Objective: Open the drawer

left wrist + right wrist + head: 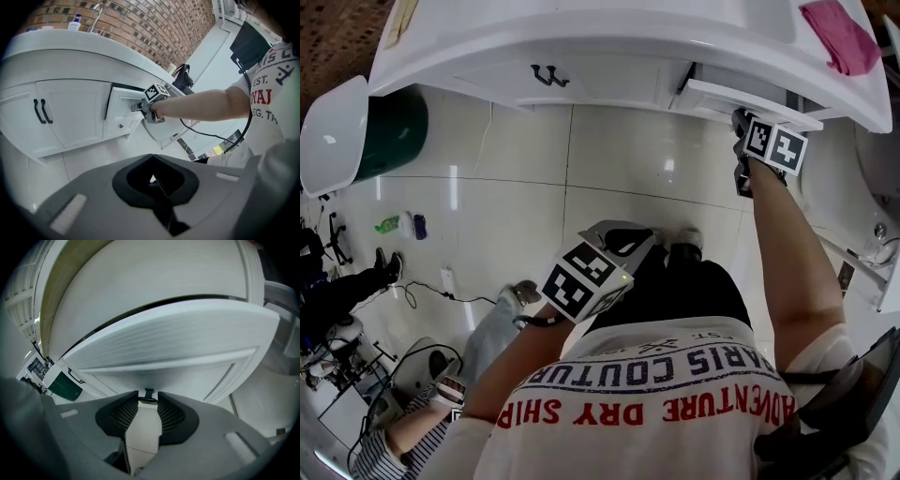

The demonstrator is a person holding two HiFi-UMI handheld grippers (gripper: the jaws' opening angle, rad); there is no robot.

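Observation:
The white drawer (pixel 741 97) under the countertop stands pulled out a little from the cabinet, with a dark gap behind its front (pixel 123 101). My right gripper (pixel 740 118) reaches up to it at arm's length. In the right gripper view, the small black handle (pixel 148 396) sits between the pads (pixel 125 412), which close on it beneath the drawer front (pixel 178 333). My left gripper (pixel 623 240) hangs low in front of my body, away from the cabinet. Its jaws (pixel 151 159) are together with nothing in them.
Left of the drawer are two white cabinet doors with black handles (pixel 548 75) (pixel 40 111). A green bin (pixel 394 131) with a white lid (pixel 333 136) stands at the left. A pink cloth (pixel 839 36) lies on the countertop. Another person (pixel 403 427) sits low at the left.

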